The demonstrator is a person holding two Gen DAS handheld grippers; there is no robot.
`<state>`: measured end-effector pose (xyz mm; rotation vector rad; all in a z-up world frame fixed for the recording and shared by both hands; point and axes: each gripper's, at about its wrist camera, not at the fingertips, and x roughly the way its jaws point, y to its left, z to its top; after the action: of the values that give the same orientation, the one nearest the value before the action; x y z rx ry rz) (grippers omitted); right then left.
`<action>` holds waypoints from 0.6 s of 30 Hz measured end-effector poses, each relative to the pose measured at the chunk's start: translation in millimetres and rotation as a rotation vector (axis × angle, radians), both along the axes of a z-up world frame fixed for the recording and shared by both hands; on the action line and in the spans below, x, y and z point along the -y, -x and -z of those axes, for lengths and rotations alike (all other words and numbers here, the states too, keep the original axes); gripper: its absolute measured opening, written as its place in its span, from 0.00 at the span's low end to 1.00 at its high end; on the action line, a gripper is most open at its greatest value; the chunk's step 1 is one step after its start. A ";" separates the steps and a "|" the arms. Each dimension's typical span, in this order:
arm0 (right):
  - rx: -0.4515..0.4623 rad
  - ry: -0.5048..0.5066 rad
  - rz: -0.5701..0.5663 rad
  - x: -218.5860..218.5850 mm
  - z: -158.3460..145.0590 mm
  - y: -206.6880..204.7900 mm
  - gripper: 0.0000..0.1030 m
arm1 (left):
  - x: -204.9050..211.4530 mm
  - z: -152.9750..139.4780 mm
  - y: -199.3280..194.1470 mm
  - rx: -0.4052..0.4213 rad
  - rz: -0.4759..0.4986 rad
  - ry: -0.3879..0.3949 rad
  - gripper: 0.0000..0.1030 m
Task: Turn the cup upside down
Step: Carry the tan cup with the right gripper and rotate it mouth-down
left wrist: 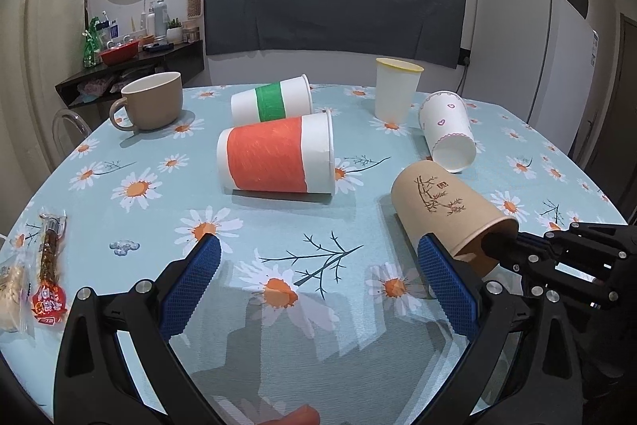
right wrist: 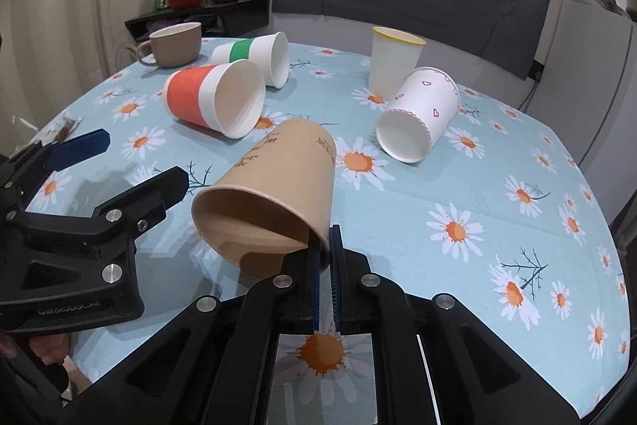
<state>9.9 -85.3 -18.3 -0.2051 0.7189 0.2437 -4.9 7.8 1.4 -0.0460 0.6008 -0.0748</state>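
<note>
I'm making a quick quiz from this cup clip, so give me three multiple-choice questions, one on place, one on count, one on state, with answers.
1. Where does the right gripper grip the brown cup?
A) base B) rim C) mid-wall

2. How many cups lie on their sides on the table, apart from the brown one?
A) one B) three C) five

3. The left gripper is:
A) open, holding nothing B) shut on the mug C) shut on the brown cup

Answers:
1 B, its fingers pinch the rim wall.
2 B, the orange-band cup, green-band cup and heart cup.
3 A, its fingers stand wide apart.
</note>
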 end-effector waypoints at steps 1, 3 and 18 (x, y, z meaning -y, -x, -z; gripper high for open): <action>-0.005 -0.001 -0.004 0.7 0.1 -0.3 0.07 | -0.9 0.4 -0.9 -0.006 0.001 0.008 0.94; -0.012 0.009 -0.005 1.6 1.0 -0.1 0.20 | -2.2 0.8 -2.1 -0.015 0.002 0.019 0.94; 0.007 -0.053 -0.027 41.0 -5.0 20.0 0.88 | -2.5 1.1 -3.0 -0.018 -0.019 0.006 0.94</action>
<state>-10.1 -126.3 -13.3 -0.1652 0.7024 0.2873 -1.9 10.3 0.3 -0.0581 0.6178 -0.0579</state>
